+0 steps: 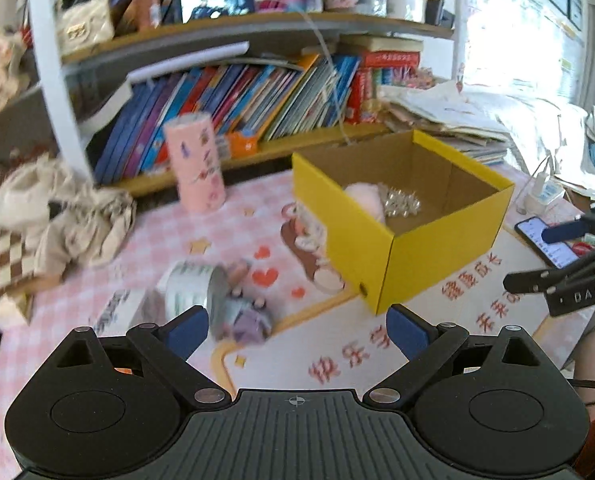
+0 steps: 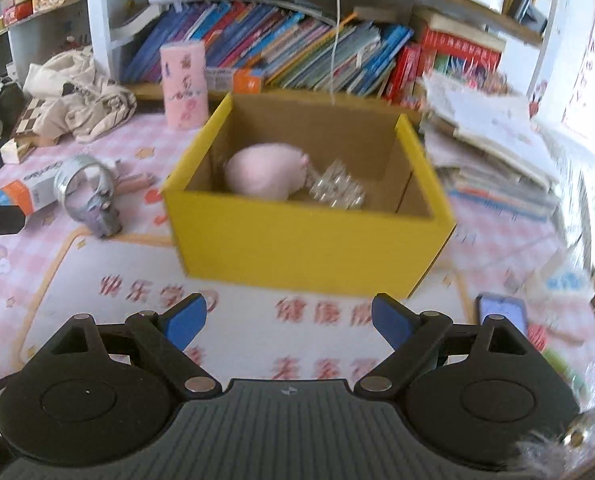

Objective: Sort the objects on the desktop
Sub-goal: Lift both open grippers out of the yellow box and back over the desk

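Note:
A yellow cardboard box (image 1: 429,264) (image 2: 309,248) stands open on the pink desk mat. Inside lie a pink plush (image 2: 263,174) (image 1: 361,196) and a clear sparkly piece (image 2: 337,190) (image 1: 401,202). A roll of tape (image 1: 191,292) (image 2: 83,182) leans on a small purple toy (image 1: 245,320) (image 2: 103,216) left of the box. A small white and orange carton (image 2: 27,192) (image 1: 117,312) lies beside them. My left gripper (image 1: 297,332) is open and empty, above the mat near the tape. My right gripper (image 2: 289,320) is open and empty, in front of the box; it also shows in the left wrist view (image 1: 533,256).
A pink cylinder (image 1: 195,164) (image 2: 184,82) stands at the back by the bookshelf (image 1: 257,96). A crumpled cloth bag (image 1: 57,216) (image 2: 81,96) lies at left. A phone (image 1: 545,240) (image 2: 501,314) and stacked papers (image 2: 493,152) lie right of the box.

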### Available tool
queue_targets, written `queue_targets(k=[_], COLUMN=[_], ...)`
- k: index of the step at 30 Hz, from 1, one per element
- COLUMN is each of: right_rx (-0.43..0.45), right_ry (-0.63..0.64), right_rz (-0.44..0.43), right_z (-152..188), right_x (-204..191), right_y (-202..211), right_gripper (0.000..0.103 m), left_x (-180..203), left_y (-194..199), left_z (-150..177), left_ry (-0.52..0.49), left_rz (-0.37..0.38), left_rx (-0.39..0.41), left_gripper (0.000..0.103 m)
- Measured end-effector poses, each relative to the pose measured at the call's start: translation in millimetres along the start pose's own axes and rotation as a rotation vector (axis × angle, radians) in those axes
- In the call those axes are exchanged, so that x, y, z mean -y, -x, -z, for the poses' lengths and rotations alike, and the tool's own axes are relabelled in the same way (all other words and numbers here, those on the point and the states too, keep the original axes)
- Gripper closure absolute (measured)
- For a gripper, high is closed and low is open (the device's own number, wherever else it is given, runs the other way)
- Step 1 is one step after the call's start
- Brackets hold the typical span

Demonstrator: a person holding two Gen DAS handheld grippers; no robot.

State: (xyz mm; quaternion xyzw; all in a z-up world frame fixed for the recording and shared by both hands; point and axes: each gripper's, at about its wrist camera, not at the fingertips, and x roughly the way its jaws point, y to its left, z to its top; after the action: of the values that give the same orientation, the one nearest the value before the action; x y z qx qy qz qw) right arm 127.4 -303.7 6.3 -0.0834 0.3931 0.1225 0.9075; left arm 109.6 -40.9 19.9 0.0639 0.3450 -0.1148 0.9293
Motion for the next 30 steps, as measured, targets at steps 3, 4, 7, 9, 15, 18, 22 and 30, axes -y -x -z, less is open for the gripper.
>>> queue_targets(k=[3,4,7,9,15,18,22,30], right_rx=[-0.039,-0.052,-0.089,-0.114,-0.140,-0.144,-0.151,-0.125], right_ry=[-0.017,-0.017,-0.002,0.008,0.018,0.021,0.022,0.014], right_rz=[-0.011,-0.015,-0.028,-0.037,-0.072,-0.091,-0.112,-0.116], right_z=[12.0,15.2,22.6,27.6,32.8,33.9,35.3,34.5], right_x=[-14.2,-19.1,-35.0,-45.7,-76.4,-90.7,-106.7,-127.5], right_y=[-5.0,-7.0,-13.4,-17.8,-25.8,-28.7,-31.3,-34.4], right_gripper=[0.013,0.013,0.013,0.013,0.013,0.013,0.013,0.013], left_x=[-5.0,-6.6,-12.9,-19.1,-39.4,-46.9,-55.6,-73.1], left_y=[1.5,2.0,5.0,7.2,14.6,19.4,24.6,30.9], left_z=[14.2,18.9,33.0,40.8,61.4,71.0,81.0,98.5], left_ry=[0.017,0.023,0.035,0.048,0.107,0.129,0.149,0.235], left_rz=[0.002,0.003,0.000,-0.008,-0.042,-0.053,-0.074,-0.146], left_rx=[-0.027,-0.036,-0.059,-0.072,-0.104,-0.114,-0.122,-0.117], left_gripper=[0.006,0.006,0.006,0.006,0.006,0.006,0.006,0.006])
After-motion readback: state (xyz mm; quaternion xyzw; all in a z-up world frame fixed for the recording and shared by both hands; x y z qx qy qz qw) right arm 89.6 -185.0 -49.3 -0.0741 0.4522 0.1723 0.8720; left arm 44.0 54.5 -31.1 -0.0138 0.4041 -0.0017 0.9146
